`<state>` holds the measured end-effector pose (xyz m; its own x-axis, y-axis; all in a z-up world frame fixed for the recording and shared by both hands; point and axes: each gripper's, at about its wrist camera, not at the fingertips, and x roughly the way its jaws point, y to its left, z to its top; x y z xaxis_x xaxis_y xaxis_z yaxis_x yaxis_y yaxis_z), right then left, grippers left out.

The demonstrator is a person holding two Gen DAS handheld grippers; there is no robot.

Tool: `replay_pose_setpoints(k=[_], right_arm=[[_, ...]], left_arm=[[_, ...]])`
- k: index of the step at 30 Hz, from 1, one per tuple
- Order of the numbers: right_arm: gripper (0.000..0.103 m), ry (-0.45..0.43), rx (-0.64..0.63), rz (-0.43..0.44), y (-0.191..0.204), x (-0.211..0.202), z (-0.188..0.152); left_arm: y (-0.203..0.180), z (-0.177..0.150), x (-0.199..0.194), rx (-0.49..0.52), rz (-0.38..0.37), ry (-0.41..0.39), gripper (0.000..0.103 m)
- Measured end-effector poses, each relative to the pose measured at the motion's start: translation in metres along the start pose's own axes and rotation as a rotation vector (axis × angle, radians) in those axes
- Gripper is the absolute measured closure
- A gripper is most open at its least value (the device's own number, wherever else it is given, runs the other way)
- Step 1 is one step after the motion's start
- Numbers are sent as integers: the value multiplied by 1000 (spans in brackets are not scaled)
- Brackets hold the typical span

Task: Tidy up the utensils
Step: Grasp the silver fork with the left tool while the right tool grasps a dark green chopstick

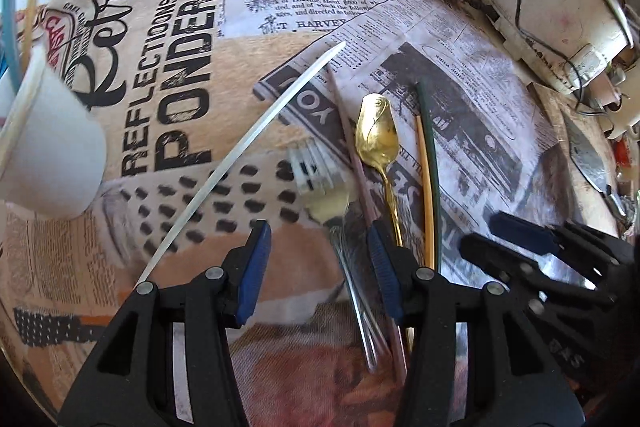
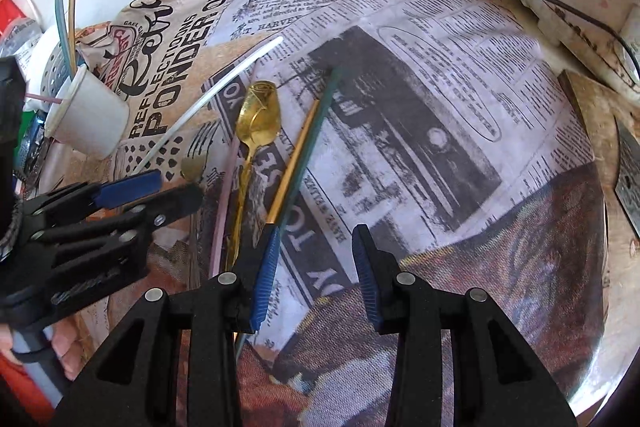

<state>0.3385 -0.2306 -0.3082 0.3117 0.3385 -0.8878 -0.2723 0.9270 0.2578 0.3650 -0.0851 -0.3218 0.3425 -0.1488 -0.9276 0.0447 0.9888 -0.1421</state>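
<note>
Both tongs hang low over the bench (image 2: pixel 592 307), which wears a soft cloth (image 1: pixel 192 99) printed with old newsprint. The left tongs (image 1: pixel 318 247) stand parted, ribbed blue pads gripping nothing; between their tips lies a blurred fork (image 1: pixel 320 183), metal, tines pointing away. Just ahead of their right finger sits a glossy gold spoon (image 1: pixel 377 133), its thin handle running back under that finger, flanked by a pale pink straw (image 1: pixel 352 155), a yellow straw (image 1: pixel 425 167) and a dark green one (image 1: pixel 430 143). A long white straw (image 1: pixel 244 155) slants off beyond the left finger. Far left stands a white paper cup (image 2: pixel 90 123) with straws in it. The right tongs (image 2: pixel 316 259) gape too, empty, only printed cloth between the pads, the green straw's end by their left finger
</note>
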Motion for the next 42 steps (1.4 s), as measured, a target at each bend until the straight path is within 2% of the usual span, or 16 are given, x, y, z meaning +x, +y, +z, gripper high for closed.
replay_pose_setpoints(k=[3, 9, 11, 14, 21, 24, 27, 30, 32, 34, 38, 42], right_arm=[[68, -3, 12, 4, -4, -4, -3], [68, -11, 27, 27, -8, -11, -3], [68, -12, 21, 29, -5, -9, 0], [68, -7, 17, 35, -3, -6, 2], [68, 23, 6, 35, 10, 11, 1], [68, 16, -21, 5, 17, 14, 0], [75, 18, -62, -47, 23, 15, 0], [75, 19, -75, -81, 24, 15, 0], [84, 17, -82, -113, 24, 15, 1], [80, 21, -90, -139, 27, 17, 3], [80, 13, -94, -158, 36, 21, 7], [88, -5, -116, -171, 45, 24, 9]], left_arm=[[-4, 5, 7, 2, 8, 4, 61], [-10, 10, 13, 1, 23, -32, 64], [-14, 11, 15, 13, 44, -45, 73], [-17, 12, 16, 43, 62, -55, 80], [-8, 11, 12, 35, 41, -42, 81], [-4, 9, 5, 30, 39, -53, 81], [1, 7, -2, 22, 31, -66, 81], [5, 6, -9, 12, 22, -75, 81], [7, 5, -14, 11, 17, -81, 81], [8, 4, -18, 12, 14, -88, 81], [12, 2, -26, 16, 14, -105, 81], [19, 0, -33, 11, 6, -118, 81]])
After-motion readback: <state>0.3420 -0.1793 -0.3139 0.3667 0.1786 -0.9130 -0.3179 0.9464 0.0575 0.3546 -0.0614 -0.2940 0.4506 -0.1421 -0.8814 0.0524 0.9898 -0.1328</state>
